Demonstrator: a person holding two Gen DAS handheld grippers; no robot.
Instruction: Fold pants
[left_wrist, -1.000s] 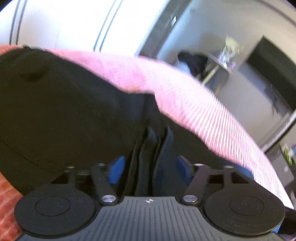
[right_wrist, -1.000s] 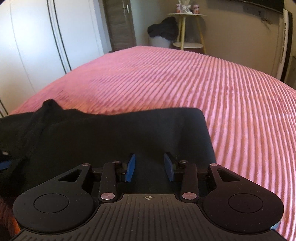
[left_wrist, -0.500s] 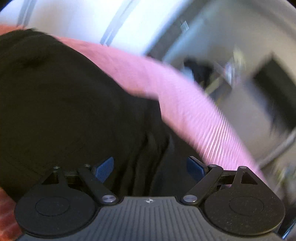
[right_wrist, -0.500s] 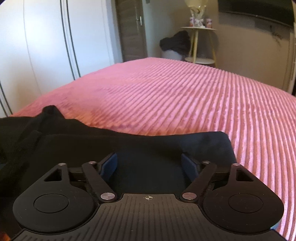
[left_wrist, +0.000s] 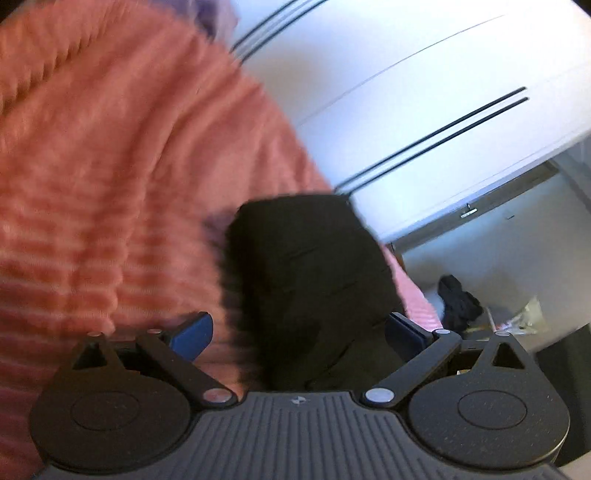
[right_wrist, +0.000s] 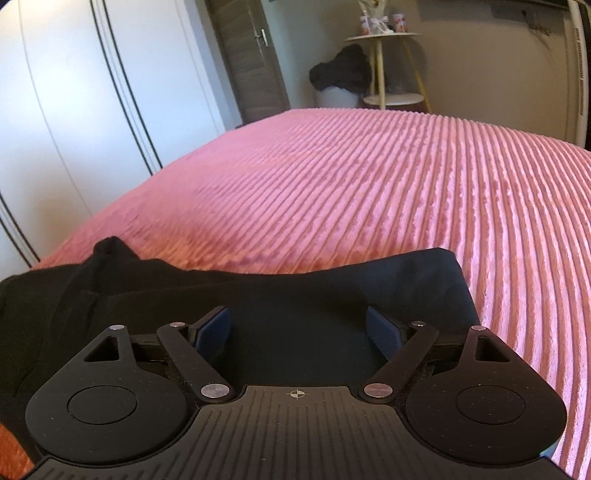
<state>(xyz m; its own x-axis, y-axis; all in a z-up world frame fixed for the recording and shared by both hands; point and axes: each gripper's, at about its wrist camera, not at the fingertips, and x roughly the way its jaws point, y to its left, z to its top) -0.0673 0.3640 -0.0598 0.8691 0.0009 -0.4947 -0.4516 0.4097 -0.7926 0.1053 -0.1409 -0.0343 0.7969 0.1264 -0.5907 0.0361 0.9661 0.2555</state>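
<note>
Black pants (right_wrist: 295, 280) lie folded on the pink ribbed bedspread (right_wrist: 369, 184), a crumpled end bunched at the left. My right gripper (right_wrist: 299, 328) hovers just over the folded cloth, its jaws still opening and the blue pads clear of the fabric. In the blurred, tilted left wrist view, a narrow folded part of the pants (left_wrist: 310, 277) stretches away on the bedspread (left_wrist: 92, 184). My left gripper (left_wrist: 298, 332) is over its near end. Its jaws are spreading to their widest and neither pad presses on the cloth.
White wardrobe doors (right_wrist: 92, 92) run along the bed's left side, with a grey door (right_wrist: 251, 55) beyond. A round side table (right_wrist: 391, 66) and a heap of dark clothes (right_wrist: 343, 70) stand past the far edge of the bed.
My left gripper let go of the folded pants edge, opened wide, and swung sideways while rolling. My right gripper opened from a narrow gap to wide and stayed in place.
</note>
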